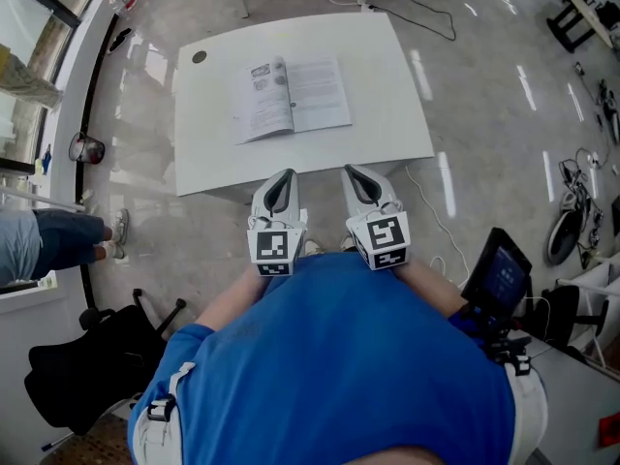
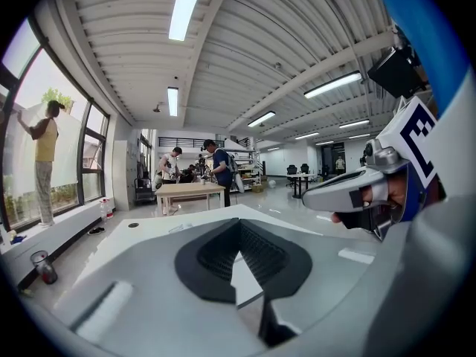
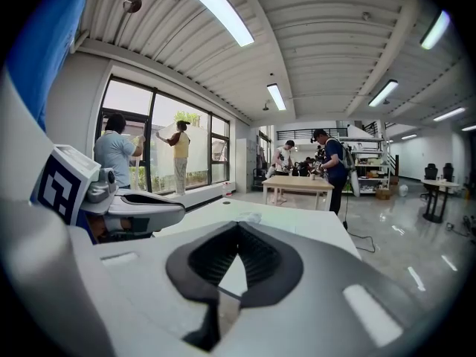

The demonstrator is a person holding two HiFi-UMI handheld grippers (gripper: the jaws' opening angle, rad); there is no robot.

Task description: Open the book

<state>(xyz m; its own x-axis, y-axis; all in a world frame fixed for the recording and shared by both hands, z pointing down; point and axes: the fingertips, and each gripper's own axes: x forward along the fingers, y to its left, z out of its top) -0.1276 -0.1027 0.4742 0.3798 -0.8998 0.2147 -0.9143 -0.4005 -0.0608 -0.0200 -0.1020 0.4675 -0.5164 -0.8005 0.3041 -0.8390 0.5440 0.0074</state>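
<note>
The book [image 1: 291,97] lies open, pages up, in the middle of the white table [image 1: 387,134]; in the right gripper view it is a faint flat shape [image 3: 249,218] on the tabletop ahead. My left gripper [image 1: 282,176] and right gripper [image 1: 357,171] hang side by side just short of the table's near edge, close to my body, both pointing at the book from well short of it. Each has its jaws closed together with nothing between them. In the left gripper view the left gripper [image 2: 239,223] sees the right one [image 2: 357,192] beside it.
A dark round hole [image 1: 199,57] marks the table's far left corner. A standing person's legs [image 1: 68,238] and a black chair [image 1: 87,366] are at the left, a screen on a stand [image 1: 499,274] at the right. Farther off, people stand round a wooden table [image 2: 190,190].
</note>
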